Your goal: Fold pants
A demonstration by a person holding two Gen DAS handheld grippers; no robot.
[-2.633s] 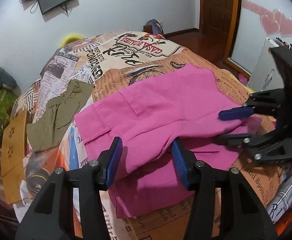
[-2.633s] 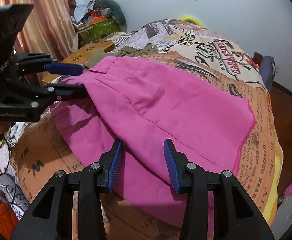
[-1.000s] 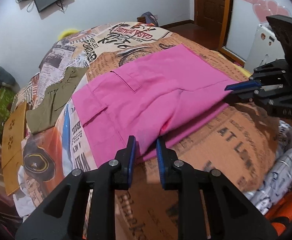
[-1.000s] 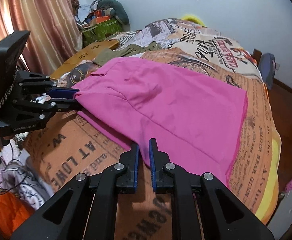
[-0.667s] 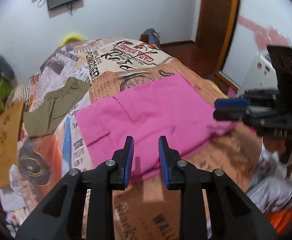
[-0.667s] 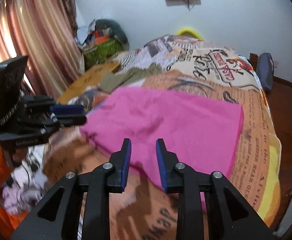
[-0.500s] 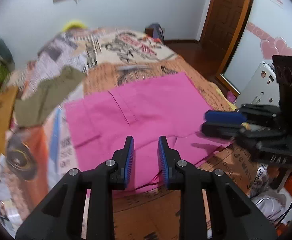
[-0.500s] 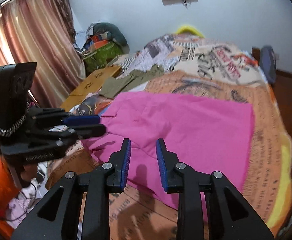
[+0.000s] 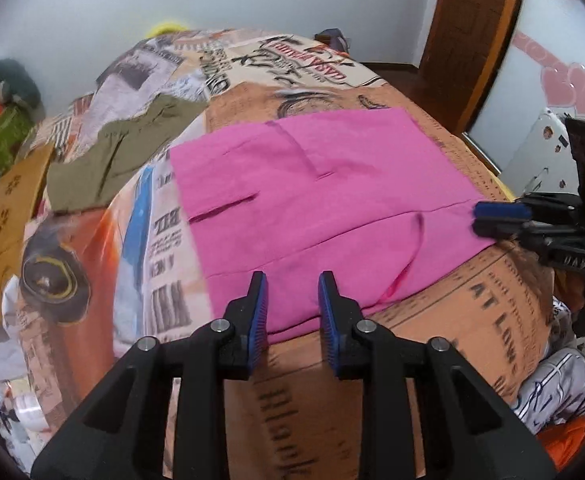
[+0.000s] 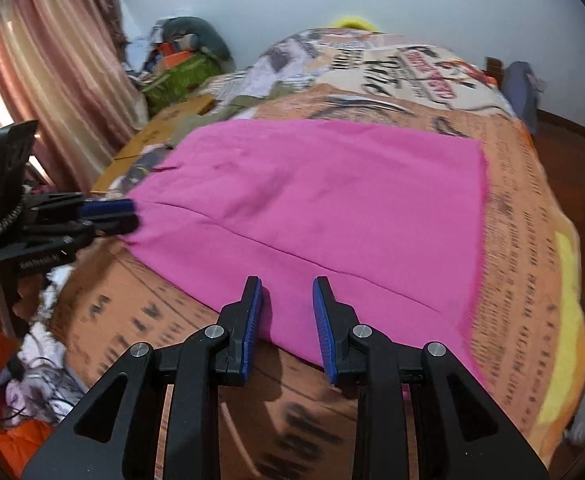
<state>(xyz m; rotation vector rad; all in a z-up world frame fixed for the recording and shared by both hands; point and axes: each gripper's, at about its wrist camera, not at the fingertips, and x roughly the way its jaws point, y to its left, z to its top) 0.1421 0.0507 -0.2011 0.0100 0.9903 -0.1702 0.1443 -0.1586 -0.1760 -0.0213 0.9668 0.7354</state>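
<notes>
The pink pants (image 9: pixel 320 192) lie folded flat on the printed bedspread (image 9: pixel 472 308), and they also show in the right wrist view (image 10: pixel 332 208). My left gripper (image 9: pixel 292 312) is open and empty, just over the pants' near edge. It appears at the left of the right wrist view (image 10: pixel 112 216). My right gripper (image 10: pixel 286 316) is open and empty above the near edge of the pants. It appears at the right of the left wrist view (image 9: pixel 500 218).
An olive garment (image 9: pixel 128 152) lies on the bed beyond the pants' left side. A cardboard piece (image 9: pixel 8 208) sits at the left bed edge. Clothes are piled on the floor (image 10: pixel 32 360). A curtain (image 10: pixel 48 72) and a wooden door (image 9: pixel 472 28) flank the bed.
Both grippers were shut on the pants' edge a second ago. They have let go, opened and lifted back. The pants now lie flatter on the bed.
</notes>
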